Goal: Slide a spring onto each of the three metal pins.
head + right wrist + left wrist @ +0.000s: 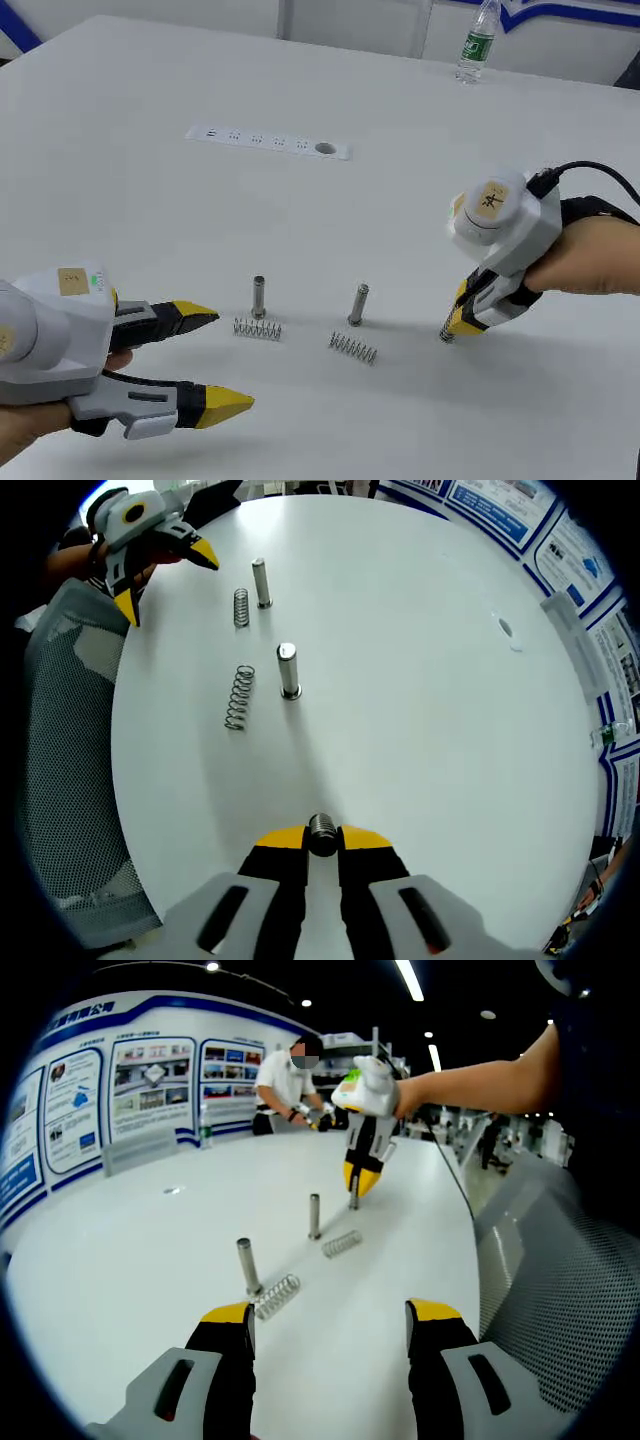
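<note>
The right gripper [452,328] has its fingers clenched on a held spring [320,833], which stands upright on the desk [150,200], right of the middle pin [358,304]. A second spring [353,348] lies flat before that pin, its long axis left-right. The left gripper [232,360] has its fingers released.

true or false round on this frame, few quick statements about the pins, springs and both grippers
1. The left spring lies flat beside the left pin. True.
2. The middle pin already wears a spring. False: it is bare, and the middle spring lies on the table beside it.
3. The left gripper is shut on a spring. False: it is open and holds nothing.
4. The right gripper is shut on the held spring. True.
</note>
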Action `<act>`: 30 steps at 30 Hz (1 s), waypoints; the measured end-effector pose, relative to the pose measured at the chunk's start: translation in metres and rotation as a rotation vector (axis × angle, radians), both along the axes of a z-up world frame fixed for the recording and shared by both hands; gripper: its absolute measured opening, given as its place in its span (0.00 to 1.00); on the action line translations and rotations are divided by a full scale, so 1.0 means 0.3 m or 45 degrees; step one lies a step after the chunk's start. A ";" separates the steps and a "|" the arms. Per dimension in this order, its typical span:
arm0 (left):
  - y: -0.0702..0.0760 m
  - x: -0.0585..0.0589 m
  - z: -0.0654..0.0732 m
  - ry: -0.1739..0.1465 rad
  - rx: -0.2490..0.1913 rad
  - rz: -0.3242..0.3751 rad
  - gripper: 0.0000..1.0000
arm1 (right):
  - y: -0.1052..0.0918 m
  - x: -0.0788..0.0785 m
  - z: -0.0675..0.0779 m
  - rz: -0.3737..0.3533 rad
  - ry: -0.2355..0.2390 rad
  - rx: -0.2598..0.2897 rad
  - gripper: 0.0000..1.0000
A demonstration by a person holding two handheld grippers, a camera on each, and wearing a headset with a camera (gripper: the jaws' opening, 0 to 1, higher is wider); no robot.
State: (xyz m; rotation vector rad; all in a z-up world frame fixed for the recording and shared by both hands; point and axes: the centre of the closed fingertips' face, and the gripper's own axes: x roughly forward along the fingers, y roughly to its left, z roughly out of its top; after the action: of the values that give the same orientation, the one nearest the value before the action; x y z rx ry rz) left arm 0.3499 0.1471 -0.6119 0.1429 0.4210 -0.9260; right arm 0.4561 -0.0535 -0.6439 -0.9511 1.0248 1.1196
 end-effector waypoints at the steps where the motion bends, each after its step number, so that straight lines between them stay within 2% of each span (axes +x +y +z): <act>1: 0.001 0.000 0.000 0.000 0.000 0.000 0.62 | 0.002 0.001 -0.001 -0.002 0.001 0.001 0.12; 5: 0.001 0.000 0.000 0.001 -0.001 0.001 0.62 | 0.014 0.010 -0.001 -0.007 -0.008 0.011 0.12; 10: -0.003 0.000 0.002 0.000 -0.003 -0.002 0.62 | 0.014 -0.002 -0.002 -0.019 0.017 -0.001 0.13; 14: -0.001 0.000 0.000 0.002 -0.001 0.000 0.62 | 0.012 -0.006 0.002 -0.006 0.010 0.001 0.14; 16: 0.000 0.000 0.000 0.002 -0.001 0.000 0.62 | 0.023 -0.014 0.013 -0.022 0.021 0.037 0.18; 19: 0.000 0.000 0.002 0.001 -0.001 -0.001 0.62 | 0.016 -0.009 0.029 -0.012 -0.003 0.028 0.18; 23: 0.000 0.000 0.001 0.001 0.000 -0.003 0.62 | 0.037 -0.019 0.076 0.007 -0.033 0.057 0.18; 30: -0.010 0.002 0.008 -0.005 -0.002 -0.010 0.62 | 0.107 -0.042 0.135 0.054 -0.079 0.113 0.19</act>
State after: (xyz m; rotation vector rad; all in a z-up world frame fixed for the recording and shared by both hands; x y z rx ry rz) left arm 0.3506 0.1442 -0.6096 0.1446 0.4166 -0.9333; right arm 0.4436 -0.0214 -0.6035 -0.9343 0.9007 1.1543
